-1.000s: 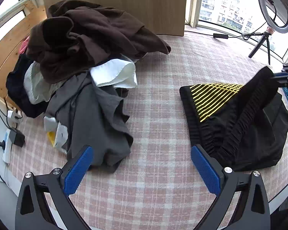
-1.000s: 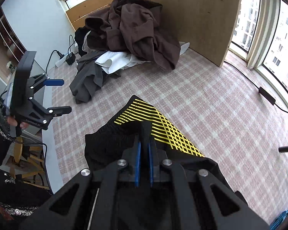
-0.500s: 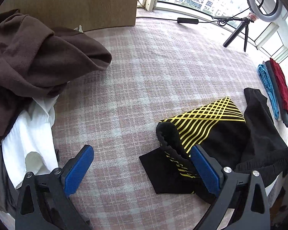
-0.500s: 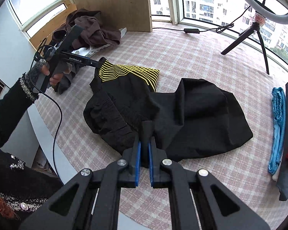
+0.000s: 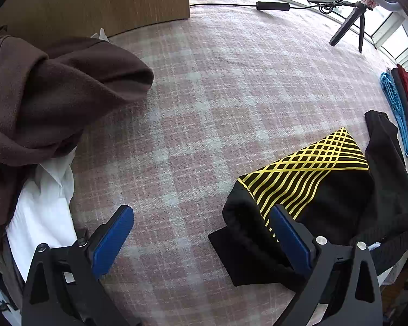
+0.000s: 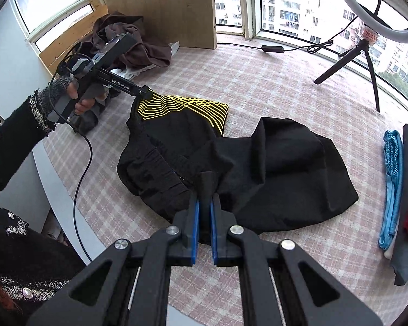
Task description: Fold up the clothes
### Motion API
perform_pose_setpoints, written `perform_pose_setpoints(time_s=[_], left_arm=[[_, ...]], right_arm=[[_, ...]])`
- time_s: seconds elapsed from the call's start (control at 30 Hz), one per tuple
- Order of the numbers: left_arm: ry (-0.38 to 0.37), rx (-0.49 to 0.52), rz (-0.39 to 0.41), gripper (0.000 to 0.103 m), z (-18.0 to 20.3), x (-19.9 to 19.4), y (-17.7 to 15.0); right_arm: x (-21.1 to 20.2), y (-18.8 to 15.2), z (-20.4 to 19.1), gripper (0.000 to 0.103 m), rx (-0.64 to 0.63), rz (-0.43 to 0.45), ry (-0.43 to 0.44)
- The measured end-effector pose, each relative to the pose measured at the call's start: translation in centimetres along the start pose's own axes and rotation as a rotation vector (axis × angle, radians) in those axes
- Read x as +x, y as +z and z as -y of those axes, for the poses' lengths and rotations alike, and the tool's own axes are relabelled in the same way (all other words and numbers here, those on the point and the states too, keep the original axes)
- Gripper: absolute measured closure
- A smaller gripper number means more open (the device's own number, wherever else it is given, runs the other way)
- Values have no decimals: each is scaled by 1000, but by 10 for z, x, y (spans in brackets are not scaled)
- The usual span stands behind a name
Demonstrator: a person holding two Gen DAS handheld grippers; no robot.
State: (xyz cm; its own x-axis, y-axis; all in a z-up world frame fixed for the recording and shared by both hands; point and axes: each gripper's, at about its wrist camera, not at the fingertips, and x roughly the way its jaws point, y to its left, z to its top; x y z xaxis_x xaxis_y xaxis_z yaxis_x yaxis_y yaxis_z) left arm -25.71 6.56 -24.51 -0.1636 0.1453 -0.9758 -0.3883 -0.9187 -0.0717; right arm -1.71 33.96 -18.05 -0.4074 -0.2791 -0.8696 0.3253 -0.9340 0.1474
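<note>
A pair of black shorts with a yellow line pattern (image 6: 258, 160) lies crumpled on the pink checked cloth (image 6: 272, 87). My right gripper (image 6: 203, 206) is shut on the shorts' black waistband at the near edge. My left gripper (image 5: 201, 225) is open, its right finger (image 5: 288, 233) resting against the patterned corner of the shorts (image 5: 307, 174). In the right wrist view the left gripper's tip (image 6: 145, 93) sits at the shorts' far left corner.
A pile of unfolded clothes, brown (image 5: 49, 95) on white (image 5: 46, 203), lies left. Folded blue and red clothes (image 6: 402, 190) are stacked at the right edge. A ring-light tripod (image 6: 364, 54) and a wooden board (image 6: 171, 8) stand at the back.
My left gripper has swung from the clothes pile over to the shorts' patterned corner. My right gripper has pulled the waistband back, spreading the shorts out.
</note>
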Motion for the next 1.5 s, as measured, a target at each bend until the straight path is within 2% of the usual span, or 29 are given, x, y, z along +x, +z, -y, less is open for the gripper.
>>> perform_pose_setpoints(time_s=[0.17,0.2,0.23,0.27,0.3,0.47,0.67,0.77,0.87,0.97,1.03,1.07,1.13,1.17,1.23,1.3,1.4,1.5], left_arm=[[-64,-52,16,5,-10,-2,2],[-71,-56,10,15,-10,0,3],[-80,-56,-1,43,-9,3,4],[-92,-61,-22,60,-9,7,5],[-115,-72,-45,90,-10,10,2],[-124,-52,-16,95,-5,-14,-19],[-173,-23,72,95,5,-114,-73],[-182,0,82,95,16,-140,-69],[-165,-1,108,96,24,-142,-29],[-148,-30,175,97,28,-157,42],[-113,-43,271,97,30,-197,88],[-95,-35,331,97,31,-225,105],[-95,-32,437,96,33,-282,123],[-87,-16,484,96,34,-310,123],[-54,15,560,96,37,-353,112],[-29,44,595,96,40,-372,90],[-16,64,571,96,44,-366,47],[-25,77,535,96,48,-343,-4]], right_arm=[[2,0,1,96,4,-8,-4],[2,0,2,96,7,-9,-8],[3,1,2,96,11,-11,-12],[4,1,3,96,15,-13,-16],[3,2,4,96,18,-12,-20],[-8,2,10,96,50,7,-39],[-55,-13,13,96,127,68,-60],[-82,-13,13,96,155,127,-66],[-83,12,27,96,180,154,-123],[-70,73,53,96,191,195,-199],[-76,131,75,97,203,221,-266],[-92,158,82,97,184,259,-299],[-132,206,91,97,153,345,-355],[-155,219,92,97,146,380,-348],[-194,236,88,97,114,438,-332],[-220,236,75,97,59,471,-330],[-221,211,52,97,-8,444,-318],[-202,166,33,97,-42,393,-297]])
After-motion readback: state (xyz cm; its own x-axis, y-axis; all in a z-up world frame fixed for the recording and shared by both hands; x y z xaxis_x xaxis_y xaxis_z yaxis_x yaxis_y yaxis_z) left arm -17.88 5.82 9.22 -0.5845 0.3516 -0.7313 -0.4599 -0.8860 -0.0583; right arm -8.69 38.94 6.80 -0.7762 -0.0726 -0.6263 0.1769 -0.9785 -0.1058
